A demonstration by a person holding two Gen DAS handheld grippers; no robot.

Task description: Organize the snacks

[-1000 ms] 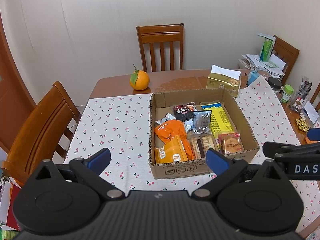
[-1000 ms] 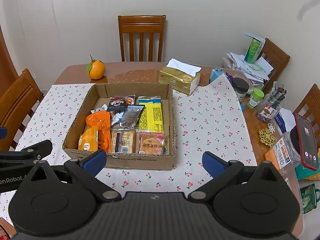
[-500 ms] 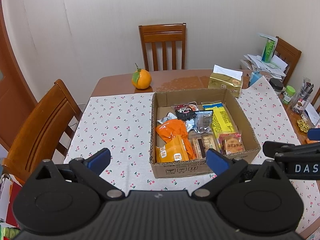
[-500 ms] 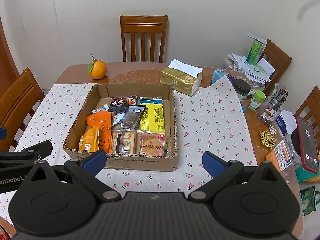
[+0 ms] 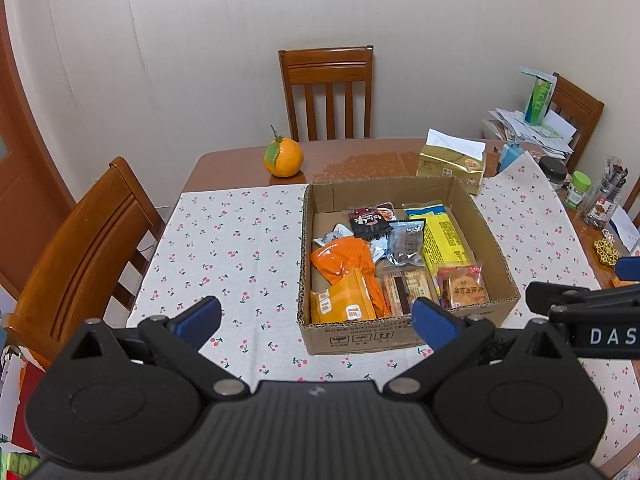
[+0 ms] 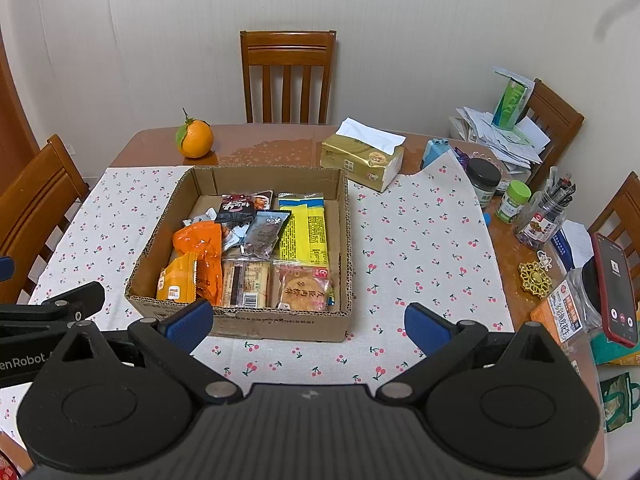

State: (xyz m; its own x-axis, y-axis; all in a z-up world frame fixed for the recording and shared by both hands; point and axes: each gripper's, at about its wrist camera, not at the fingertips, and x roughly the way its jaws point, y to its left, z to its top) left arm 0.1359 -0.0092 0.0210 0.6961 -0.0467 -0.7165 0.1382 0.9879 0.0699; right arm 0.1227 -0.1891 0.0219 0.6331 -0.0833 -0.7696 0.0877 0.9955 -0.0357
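Note:
An open cardboard box (image 5: 404, 336) (image 6: 280, 326) stands on the cherry-print cloth and holds several snack packs: orange bags (image 5: 344, 260) (image 6: 198, 242), a yellow pack (image 5: 444, 236) (image 6: 306, 232), dark sachets (image 5: 406, 240) and a round biscuit pack (image 6: 302, 286). My left gripper (image 5: 316, 318) is open and empty, held above the table in front of the box. My right gripper (image 6: 308, 326) is open and empty, also in front of the box, to the right of the left one.
An orange (image 5: 283, 157) (image 6: 195, 139) and a gold tissue box (image 5: 452, 164) (image 6: 362, 156) sit behind the cardboard box. Jars, a pen cup and papers (image 6: 516, 200) crowd the right edge, with a phone (image 6: 614, 290). Wooden chairs (image 5: 80, 248) (image 6: 288, 76) surround the table.
Both grippers have drifted slightly; the box and table sit a little further right and lower in the views. Both stay open and empty.

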